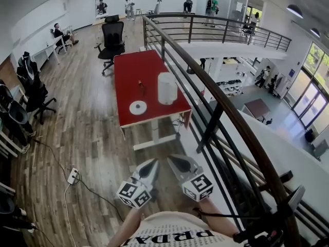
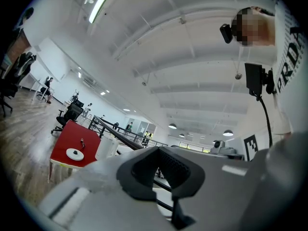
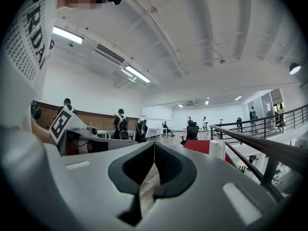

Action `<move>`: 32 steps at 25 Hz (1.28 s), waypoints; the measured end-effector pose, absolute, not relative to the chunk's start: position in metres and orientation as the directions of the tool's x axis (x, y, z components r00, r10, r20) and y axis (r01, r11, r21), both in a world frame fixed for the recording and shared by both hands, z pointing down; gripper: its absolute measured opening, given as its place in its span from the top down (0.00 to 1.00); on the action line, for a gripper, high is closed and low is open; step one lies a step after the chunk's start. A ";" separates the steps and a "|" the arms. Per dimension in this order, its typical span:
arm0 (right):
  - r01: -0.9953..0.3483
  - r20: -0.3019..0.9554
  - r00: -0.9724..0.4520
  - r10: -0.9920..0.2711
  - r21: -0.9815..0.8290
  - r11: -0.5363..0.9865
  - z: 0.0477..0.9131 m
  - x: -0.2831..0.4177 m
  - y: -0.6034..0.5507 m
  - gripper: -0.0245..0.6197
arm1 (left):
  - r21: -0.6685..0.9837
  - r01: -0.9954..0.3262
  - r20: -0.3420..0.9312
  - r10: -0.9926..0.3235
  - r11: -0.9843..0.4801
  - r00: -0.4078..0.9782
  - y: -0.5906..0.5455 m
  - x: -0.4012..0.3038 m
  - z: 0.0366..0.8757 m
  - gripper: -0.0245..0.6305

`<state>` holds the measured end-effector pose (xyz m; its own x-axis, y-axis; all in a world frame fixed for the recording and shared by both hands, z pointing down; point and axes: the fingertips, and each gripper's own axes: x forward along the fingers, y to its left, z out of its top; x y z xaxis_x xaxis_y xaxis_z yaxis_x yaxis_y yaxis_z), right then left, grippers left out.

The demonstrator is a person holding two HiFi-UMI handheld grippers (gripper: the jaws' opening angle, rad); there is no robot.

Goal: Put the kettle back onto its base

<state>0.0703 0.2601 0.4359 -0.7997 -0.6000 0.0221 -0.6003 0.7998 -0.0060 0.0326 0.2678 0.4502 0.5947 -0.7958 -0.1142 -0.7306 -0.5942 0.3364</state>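
- Both sets of jaws are closed with nothing between them: the left gripper (image 2: 160,153) has its dark pads together, and the right gripper (image 3: 154,148) shows only floor through the hollow behind its tips.
- Both are held low and close to the body, side by side, aimed roughly level towards 12 o'clock.
- The kettle (image 1: 167,88) is well apart from them, out at 12 o'clock on the red table (image 1: 128,68). It stands near the table's right edge, on the railing (image 1: 205,94) side.
- The base (image 1: 138,107), a flat white disc, lies at about 8 o'clock from the kettle. The two are near each other but not touching, so the kettle is not yet seated.
- The kettle is upright with its long axis vertical. From this far off I can't tell which way its handle or spout faces.
- The step in hand looks like the approach:
  - Close in on the table first, and open one set of jaws before reaching.
  - Find the handle and grip it squarely.
  - Keep the kettle upright through the lift.
  - Carry it towards 8 o'clock and lower it straight down, centred on the disc.
  - A skewed set-down could leave it perched on the rim.
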 end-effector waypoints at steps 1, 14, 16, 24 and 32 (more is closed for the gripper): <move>-0.603 0.024 -0.798 -0.602 -0.008 0.798 0.437 0.071 0.261 0.95 | 0.338 -0.730 -0.113 -0.796 -0.593 0.595 0.269 0.033 0.452 0.96; -0.611 0.053 -0.791 -0.610 -0.010 0.792 0.444 0.056 0.270 0.95 | 0.344 -0.732 -0.115 -0.800 -0.589 0.589 0.279 0.014 0.455 0.96; -0.618 0.060 -0.785 -0.617 -0.009 0.786 0.445 0.054 0.272 0.95 | 0.348 -0.729 -0.113 -0.799 -0.589 0.591 0.283 0.010 0.457 0.96; -0.650 0.064 -0.758 -0.649 -0.005 0.760 0.451 0.046 0.284 0.95 | 0.350 -0.715 -0.119 -0.785 -0.606 0.607 0.297 -0.007 0.464 0.96; -0.663 0.067 -0.747 -0.662 -0.004 0.748 0.451 0.045 0.290 0.95 | 0.353 -0.716 -0.122 -0.789 -0.602 0.603 0.305 -0.020 0.464 0.96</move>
